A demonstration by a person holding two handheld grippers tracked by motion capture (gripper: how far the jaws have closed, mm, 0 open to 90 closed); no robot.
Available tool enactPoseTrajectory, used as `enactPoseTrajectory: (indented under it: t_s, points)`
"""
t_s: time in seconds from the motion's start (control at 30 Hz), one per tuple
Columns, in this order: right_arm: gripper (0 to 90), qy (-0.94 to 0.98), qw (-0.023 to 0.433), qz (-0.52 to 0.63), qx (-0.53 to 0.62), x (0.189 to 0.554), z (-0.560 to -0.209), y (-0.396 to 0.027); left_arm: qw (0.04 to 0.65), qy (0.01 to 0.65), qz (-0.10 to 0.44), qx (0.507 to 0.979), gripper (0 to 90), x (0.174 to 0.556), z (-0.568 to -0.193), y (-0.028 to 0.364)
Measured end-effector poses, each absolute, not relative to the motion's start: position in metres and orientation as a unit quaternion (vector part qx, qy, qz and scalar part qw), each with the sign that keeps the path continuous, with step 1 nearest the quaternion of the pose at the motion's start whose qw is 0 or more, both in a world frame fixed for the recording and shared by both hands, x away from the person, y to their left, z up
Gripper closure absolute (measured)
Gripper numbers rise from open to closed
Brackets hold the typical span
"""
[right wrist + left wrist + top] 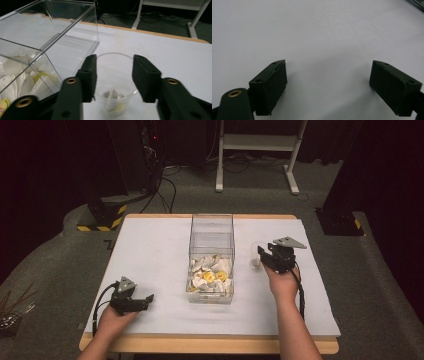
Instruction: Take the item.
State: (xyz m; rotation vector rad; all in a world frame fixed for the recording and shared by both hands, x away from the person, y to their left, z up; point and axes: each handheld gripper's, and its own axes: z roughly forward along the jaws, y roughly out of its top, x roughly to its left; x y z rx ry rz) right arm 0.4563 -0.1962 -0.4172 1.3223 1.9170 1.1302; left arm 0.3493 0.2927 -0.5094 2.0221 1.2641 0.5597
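Observation:
A clear plastic cup stands on the white table just right of a clear box. A small tea bag lies in the cup's bottom. My right gripper has one jaw on each side of the cup, pressed against its wall; in the high view it sits at the cup. The box's near compartment holds several white and yellow tea packets. My left gripper rests near the table's front left, open, with bare table between its jaws.
The box's far compartment holds nothing. A white frame stand, cables and black equipment with yellow-striped bases stand on the floor behind the table. The table's wooden edge runs along the front.

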Motion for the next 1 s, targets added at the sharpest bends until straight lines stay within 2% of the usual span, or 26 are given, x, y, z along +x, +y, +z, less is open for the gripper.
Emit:
enactPoseTrajectory:
  t_s: [0.13, 0.3, 0.53, 1.0]
  points:
    - [36.5, 0.716, 0.271, 0.415, 0.492, 0.453, -0.416, -0.194, 0.339, 0.486, 0.214, 0.776, 14.7, 0.349, -0.509, 0.293]
    - [25.9, 0.711, 0.270, 0.428, 0.489, 0.444, -0.415, -0.191, 0.339, 0.486, 0.214, 0.777, 14.7, 0.349, -0.509, 0.293]
    - [15.6, 0.710, 0.271, 0.426, 0.491, 0.433, -0.417, -0.185, 0.340, 0.486, 0.214, 0.776, 14.7, 0.349, -0.509, 0.292]
    - [14.3, 0.720, 0.268, 0.421, 0.482, 0.406, -0.429, -0.171, 0.339, 0.485, 0.215, 0.777, 14.7, 0.349, -0.509, 0.293]
